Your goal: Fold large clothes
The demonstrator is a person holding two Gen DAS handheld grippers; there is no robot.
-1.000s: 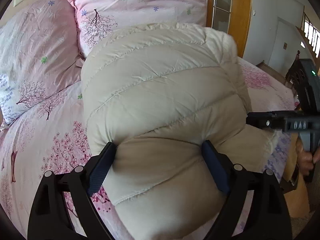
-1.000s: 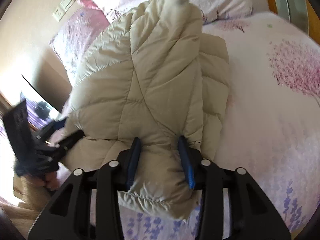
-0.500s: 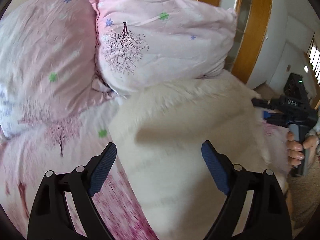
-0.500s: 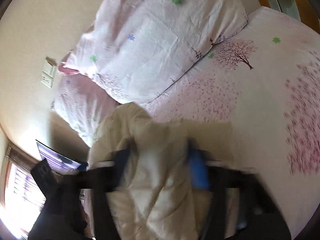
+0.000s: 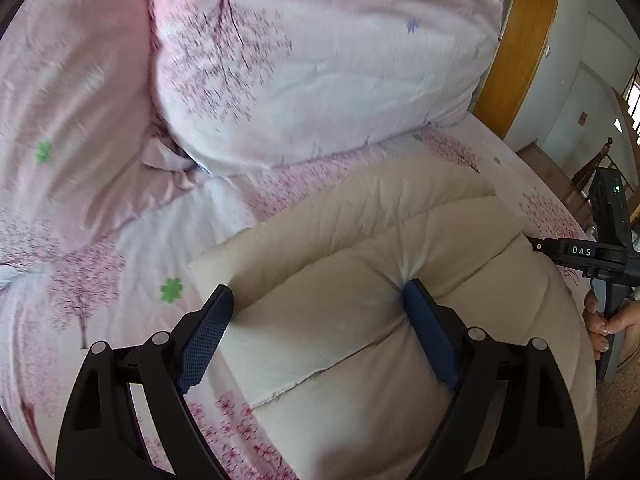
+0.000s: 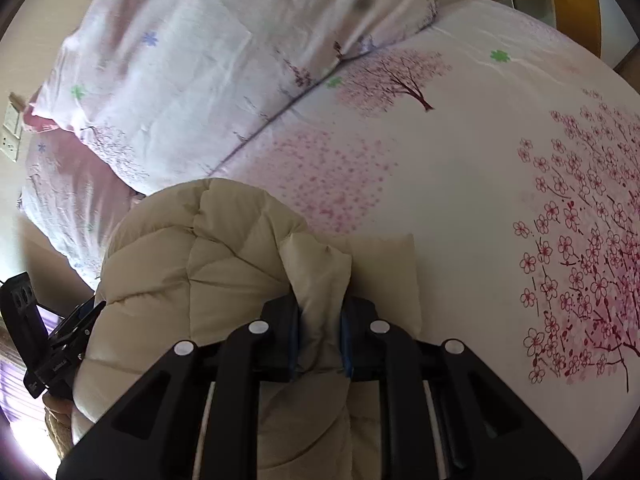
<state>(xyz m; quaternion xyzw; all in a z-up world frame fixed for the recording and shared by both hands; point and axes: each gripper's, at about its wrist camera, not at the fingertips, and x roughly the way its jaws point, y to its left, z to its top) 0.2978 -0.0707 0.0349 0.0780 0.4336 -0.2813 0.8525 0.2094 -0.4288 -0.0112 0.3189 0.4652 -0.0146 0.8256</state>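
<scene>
A cream quilted puffer jacket [image 5: 400, 248] lies folded over on the floral bed sheet [image 5: 120, 240]. My left gripper [image 5: 316, 312] presses its wide-set blue pads into the jacket's near edge, with padded fabric bulging between them. In the right wrist view the jacket [image 6: 208, 264] bunches at the lower left, and my right gripper [image 6: 320, 320] is shut on a thick fold of it. The right gripper also shows at the right edge of the left wrist view [image 5: 576, 252], and the left one at the left edge of the right wrist view [image 6: 56, 344].
Two pink floral pillows [image 5: 304, 64] lie against the wall just beyond the jacket. A wooden door frame [image 5: 520, 40] stands at the far right. Bare sheet [image 6: 500, 160] stretches to the right of the jacket.
Both grippers swung the jacket's raised half forward and down toward the pillows. It now lies low and doubled on the bed instead of standing up in front of the cameras.
</scene>
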